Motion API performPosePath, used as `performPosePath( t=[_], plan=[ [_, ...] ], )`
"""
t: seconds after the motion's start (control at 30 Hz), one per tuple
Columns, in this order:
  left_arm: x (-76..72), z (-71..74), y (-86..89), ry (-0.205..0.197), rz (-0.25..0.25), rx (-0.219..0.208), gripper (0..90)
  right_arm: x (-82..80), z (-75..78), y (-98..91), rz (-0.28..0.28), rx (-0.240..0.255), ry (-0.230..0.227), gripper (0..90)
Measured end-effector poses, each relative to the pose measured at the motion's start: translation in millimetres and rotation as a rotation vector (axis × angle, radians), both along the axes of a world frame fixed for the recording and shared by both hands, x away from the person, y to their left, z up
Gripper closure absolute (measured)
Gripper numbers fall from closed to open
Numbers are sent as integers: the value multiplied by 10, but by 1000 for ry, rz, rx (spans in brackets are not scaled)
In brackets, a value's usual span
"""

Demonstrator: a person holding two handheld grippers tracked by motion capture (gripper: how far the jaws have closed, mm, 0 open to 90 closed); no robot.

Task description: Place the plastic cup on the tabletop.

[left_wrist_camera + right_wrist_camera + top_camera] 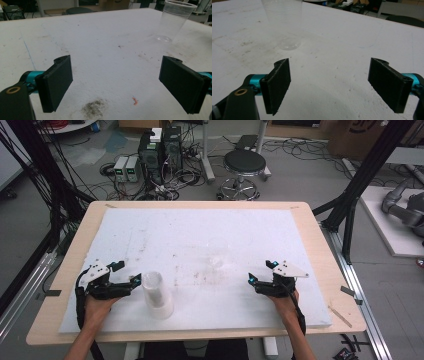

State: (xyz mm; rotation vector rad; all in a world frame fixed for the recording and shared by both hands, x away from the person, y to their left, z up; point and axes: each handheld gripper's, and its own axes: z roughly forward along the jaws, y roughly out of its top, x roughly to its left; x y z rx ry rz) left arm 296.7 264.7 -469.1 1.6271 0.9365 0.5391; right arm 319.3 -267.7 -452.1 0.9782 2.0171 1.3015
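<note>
White foam board (200,235), both forearms low, left gripper (131,274) and right gripper (261,271) agape, angled inward.

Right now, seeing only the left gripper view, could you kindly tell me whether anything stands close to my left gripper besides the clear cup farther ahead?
Observer: Yes. In the high view a stack of whitish cups stands upright just beside the left gripper, outside your frame.
Operator: Thank you. Where is the other gripper?
Observer: The right gripper is at the right side of the foam board, jaws open with nothing between them.
Operator: Does it face the clear cup too?
Observer: Yes. In the right gripper view the clear cup stands upright, ahead and left of its jaws.
</note>
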Motion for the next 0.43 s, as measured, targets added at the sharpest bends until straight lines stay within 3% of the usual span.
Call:
performPosePath(
  t=[0.13,0.43],
  plan=[
    [-4,1,-9,-6,-8,13,116,4,-4,-21,2,24,10,183],
    [-7,-1,-8,-3,10,8,116,-16,-7,-15,-15,15,-5,183]
  ],
)
